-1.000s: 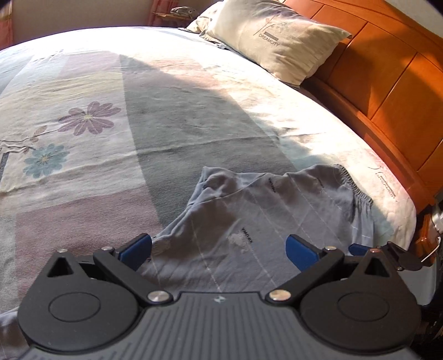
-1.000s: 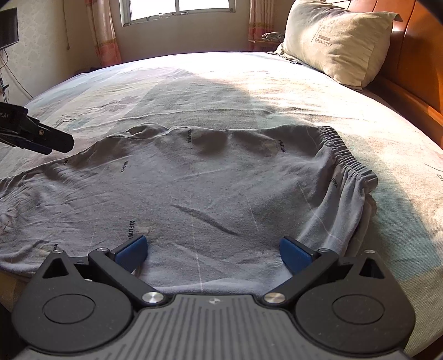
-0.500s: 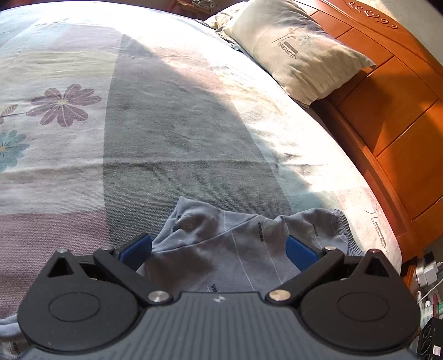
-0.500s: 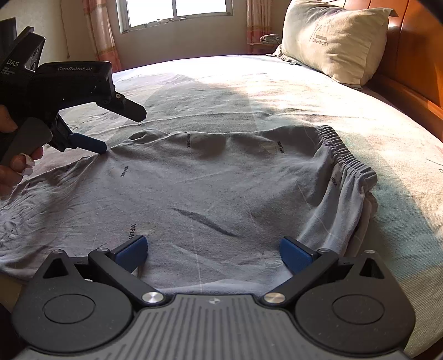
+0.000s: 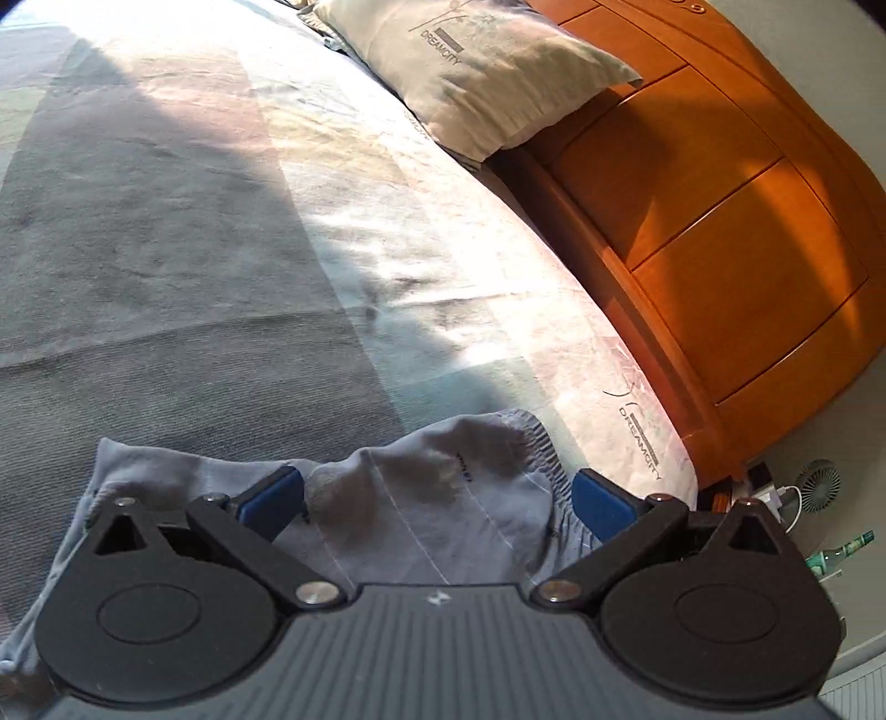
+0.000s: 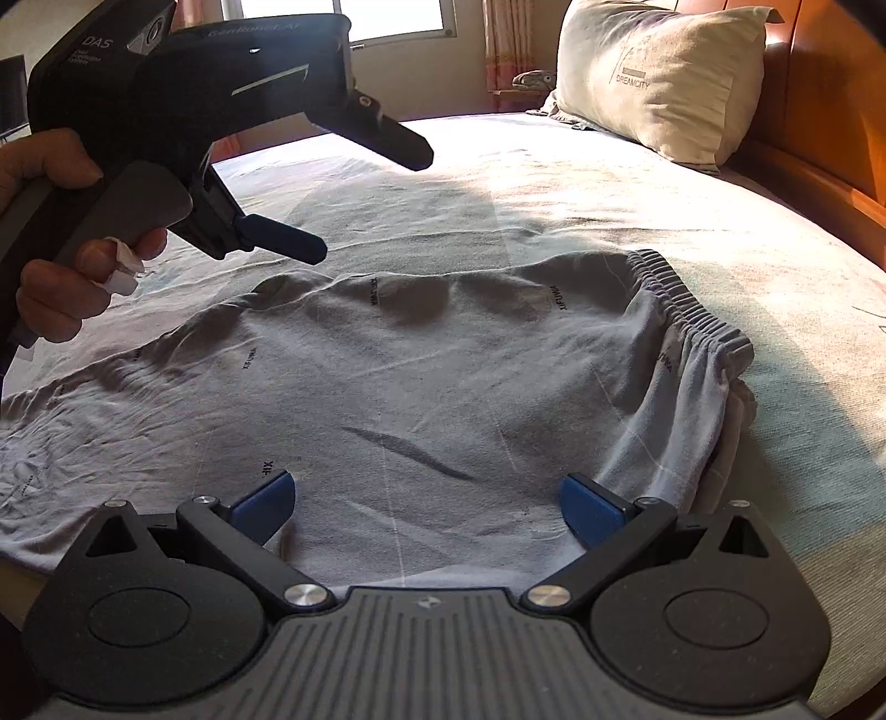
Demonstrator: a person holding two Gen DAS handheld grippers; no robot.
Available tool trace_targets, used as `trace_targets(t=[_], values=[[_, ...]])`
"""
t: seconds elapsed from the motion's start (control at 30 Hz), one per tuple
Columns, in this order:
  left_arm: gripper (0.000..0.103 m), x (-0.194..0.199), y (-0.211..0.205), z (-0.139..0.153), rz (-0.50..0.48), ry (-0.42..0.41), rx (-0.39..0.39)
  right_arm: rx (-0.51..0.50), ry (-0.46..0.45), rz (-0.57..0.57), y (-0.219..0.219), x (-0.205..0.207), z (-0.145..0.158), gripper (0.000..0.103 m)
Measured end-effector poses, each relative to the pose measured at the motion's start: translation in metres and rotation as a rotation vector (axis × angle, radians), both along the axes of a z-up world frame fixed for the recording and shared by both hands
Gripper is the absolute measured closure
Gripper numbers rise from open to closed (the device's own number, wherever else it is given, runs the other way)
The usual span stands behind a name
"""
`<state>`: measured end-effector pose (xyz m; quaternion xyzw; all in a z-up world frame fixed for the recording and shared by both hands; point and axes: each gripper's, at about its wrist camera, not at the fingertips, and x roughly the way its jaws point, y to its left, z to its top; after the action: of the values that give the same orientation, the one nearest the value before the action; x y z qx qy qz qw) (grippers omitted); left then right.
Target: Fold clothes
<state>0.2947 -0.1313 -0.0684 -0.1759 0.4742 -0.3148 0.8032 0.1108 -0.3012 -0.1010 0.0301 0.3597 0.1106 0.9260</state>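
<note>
A grey garment (image 6: 443, 376) with thin stripes lies spread flat on the bed, its gathered elastic waistband (image 6: 692, 315) at the right end. My right gripper (image 6: 426, 505) is open low over its near edge, with nothing between the blue pads. My left gripper (image 6: 365, 205), held in a hand (image 6: 50, 266), hovers open above the garment's far edge at the left. In the left wrist view the left gripper (image 5: 436, 501) is open over the crumpled garment (image 5: 421, 465), with the waistband (image 5: 540, 443) just ahead to the right.
A patterned bedsheet (image 5: 166, 249) covers the bed. A beige pillow (image 6: 653, 77) leans on the orange wooden headboard (image 5: 720, 221) at the right. A small fan (image 5: 819, 479) and a green bottle (image 5: 841, 554) sit on the floor past the bed's corner. A window (image 6: 387, 16) is behind.
My left gripper has swung in from the left and risen over the garment's far edge, toward the waistband. The right gripper and the garment have stayed put.
</note>
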Motion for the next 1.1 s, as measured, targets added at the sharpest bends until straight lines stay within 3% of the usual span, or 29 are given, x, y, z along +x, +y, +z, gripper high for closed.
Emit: trace_targets(t=[0.13, 0.23, 0.3, 0.7, 0.93, 1.1], values=[[0.001, 0.021, -0.022, -0.025, -0.018, 0.112, -0.026, 0.013, 0.0, -0.002, -0.001, 0.0, 0.0, 0.0], [0.001, 0.03, -0.024, -0.026, 0.029, 0.116, -0.041, 0.054, 0.001, -0.009, -0.007, 0.001, 0.001, 0.0], [0.001, 0.025, -0.029, -0.013, 0.01, 0.065, -0.016, 0.082, 0.0, -0.013, -0.011, 0.001, 0.002, 0.0], [0.001, 0.02, -0.067, -0.02, -0.091, 0.121, -0.005, 0.169, 0.002, -0.024, -0.021, 0.001, 0.004, 0.0], [0.001, -0.029, -0.041, 0.042, -0.115, -0.028, 0.131, 0.202, -0.001, -0.035, -0.026, 0.001, 0.004, 0.0], [0.001, -0.071, -0.005, 0.061, -0.061, -0.094, 0.232, 0.219, -0.011, -0.044, -0.028, -0.001, 0.006, 0.0]])
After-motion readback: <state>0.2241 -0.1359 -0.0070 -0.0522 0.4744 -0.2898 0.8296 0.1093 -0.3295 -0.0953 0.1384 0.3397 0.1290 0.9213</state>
